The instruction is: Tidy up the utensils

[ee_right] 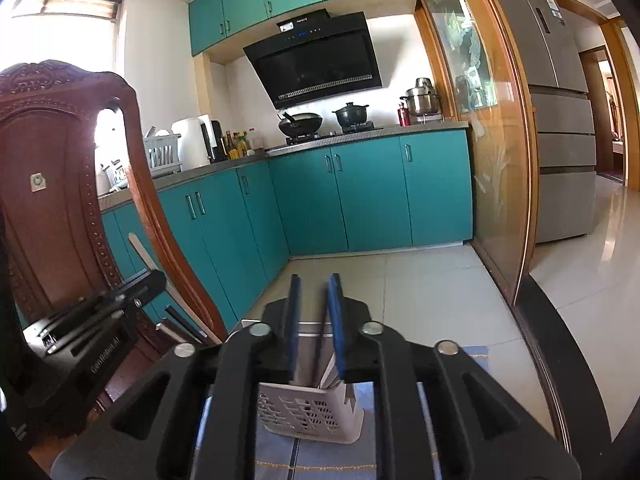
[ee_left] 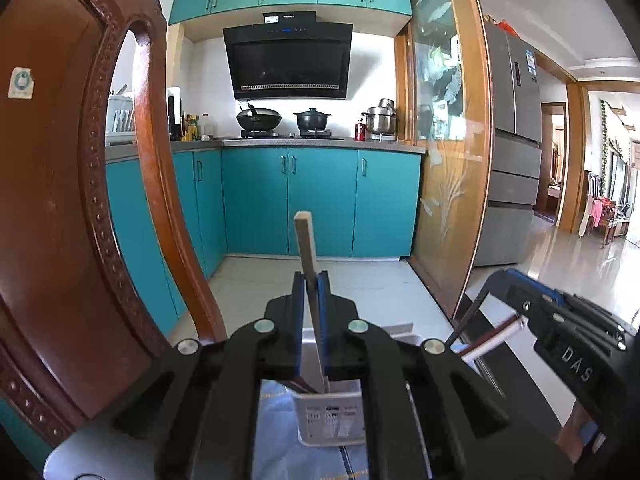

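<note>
- Left wrist view: the left gripper [ee_left: 311,280] has its blue-padded jaws clamped on a flat, pale wooden stick [ee_left: 307,242], probably a chopstick or spatula handle. The stick stands nearly upright, its lower end already inside the white perforated plastic utensil holder [ee_left: 332,420] directly below.
- The holder sits on a pale blue cloth [ee_left: 276,400] over the table, beside a carved reddish-brown wooden chair back [ee_left: 60,200].
- At the right edge the right gripper [ee_left: 504,280] shows, with a thin dark chopstick [ee_left: 466,320] slanting down under it.
- Right wrist view: the right gripper [ee_right: 314,280] has its jaws standing narrowly apart, with a thin dark stick between them; whether the pads press on it I cannot tell. The same white holder [ee_right: 308,412] stands just below, utensils already leaning inside.
- The left gripper [ee_right: 150,276] appears at the left with the wooden stick [ee_right: 140,248] poking out above it.
- Handling, as I judge it: the stick is light, stiff and smooth, so it may pivot or slip; a mid-shaft grip suits it best.
</note>
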